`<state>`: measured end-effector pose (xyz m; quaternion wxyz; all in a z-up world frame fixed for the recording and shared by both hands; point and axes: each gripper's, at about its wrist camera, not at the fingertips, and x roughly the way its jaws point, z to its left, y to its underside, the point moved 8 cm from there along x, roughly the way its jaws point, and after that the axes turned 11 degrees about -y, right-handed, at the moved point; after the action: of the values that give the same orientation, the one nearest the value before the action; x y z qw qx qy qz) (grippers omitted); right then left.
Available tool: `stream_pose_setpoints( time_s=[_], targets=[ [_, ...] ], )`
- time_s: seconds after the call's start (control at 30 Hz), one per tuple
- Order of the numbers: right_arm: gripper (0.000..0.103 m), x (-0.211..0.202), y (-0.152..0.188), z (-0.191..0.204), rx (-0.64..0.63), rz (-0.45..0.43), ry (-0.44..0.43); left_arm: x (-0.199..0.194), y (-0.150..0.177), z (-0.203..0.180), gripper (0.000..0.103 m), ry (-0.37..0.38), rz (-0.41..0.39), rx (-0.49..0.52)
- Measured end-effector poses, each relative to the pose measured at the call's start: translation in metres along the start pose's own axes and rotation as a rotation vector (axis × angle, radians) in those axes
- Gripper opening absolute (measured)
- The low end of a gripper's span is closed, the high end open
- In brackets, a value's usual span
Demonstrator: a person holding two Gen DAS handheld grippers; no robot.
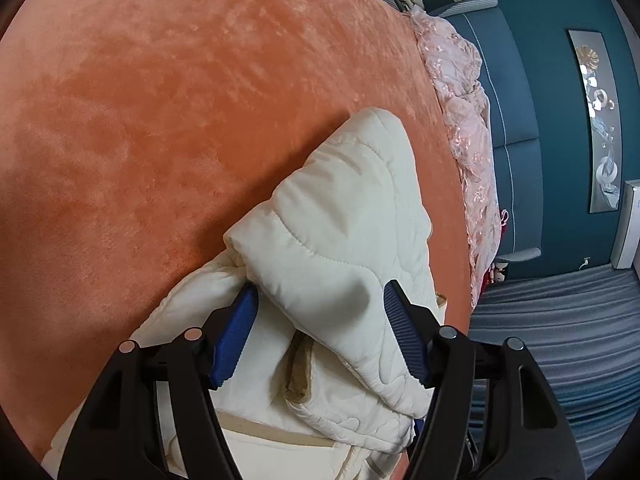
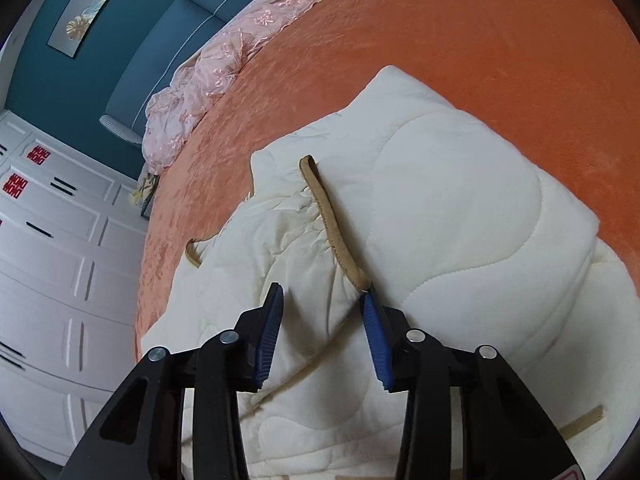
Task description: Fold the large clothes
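The only signs to be read are on the white wardrobe (image 2: 52,248) at the left of the right wrist view — red paper cut-outs stuck on its door panels. One red cut-out (image 2: 39,155) sits on an upper panel and a second red cut-out (image 2: 15,186) on the panel just beside it; both look like the Chinese double-happiness character, seen tilted by the lens, though the strokes are too small to be sure. A sliver of a third red mark shows at the very left edge — not legible. No other text, brand or number can be read in either view.
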<state>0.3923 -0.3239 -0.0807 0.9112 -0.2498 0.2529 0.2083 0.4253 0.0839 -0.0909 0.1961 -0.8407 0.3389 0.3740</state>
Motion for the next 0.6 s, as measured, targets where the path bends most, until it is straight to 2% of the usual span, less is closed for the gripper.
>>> stream_pose_setpoints(
  time_s=[0.03, 0.1, 0.17, 0.23, 0.3, 0.37, 0.4, 0.5, 0.6],
  targets=[
    [0.036, 0.001, -0.003, 0.007, -0.017, -0.006, -0.008, -0.004, 0.001, 0.001, 0.063, 0.004, -0.007, -0.003],
    [0.005, 0.003, -0.009, 0.024, -0.093, -0.011, -0.026, -0.012, 0.003, 0.003, 0.063, -0.024, -0.047, 0.031],
    [0.005, -0.005, -0.016, 0.049, -0.199, -0.045, -0.038, -0.014, 0.001, 0.001, 0.053, -0.082, -0.078, 0.093],
    [0.005, -0.024, -0.023, 0.078, -0.317, -0.102, -0.041, -0.009, -0.003, 0.001, 0.028, -0.141, -0.078, 0.137],
    [0.005, -0.049, -0.031, 0.101, -0.393, -0.158, -0.067, -0.005, -0.005, 0.0, 0.018, -0.16, -0.072, 0.154],
    [0.005, -0.068, -0.03, 0.11, -0.455, -0.188, -0.073, -0.003, -0.002, -0.005, 0.014, -0.168, -0.074, 0.184],
    [0.004, -0.07, -0.029, 0.106, -0.487, -0.184, -0.043, -0.001, -0.001, -0.006, 0.013, -0.179, -0.08, 0.201],
    [0.004, -0.049, -0.017, 0.067, -0.547, -0.114, 0.13, 0.004, 0.007, -0.004, 0.01, -0.242, -0.104, 0.256],
    [0.004, -0.027, -0.008, 0.022, -0.516, -0.027, 0.222, 0.009, 0.013, -0.001, 0.009, -0.291, -0.117, 0.299]
  ],
)
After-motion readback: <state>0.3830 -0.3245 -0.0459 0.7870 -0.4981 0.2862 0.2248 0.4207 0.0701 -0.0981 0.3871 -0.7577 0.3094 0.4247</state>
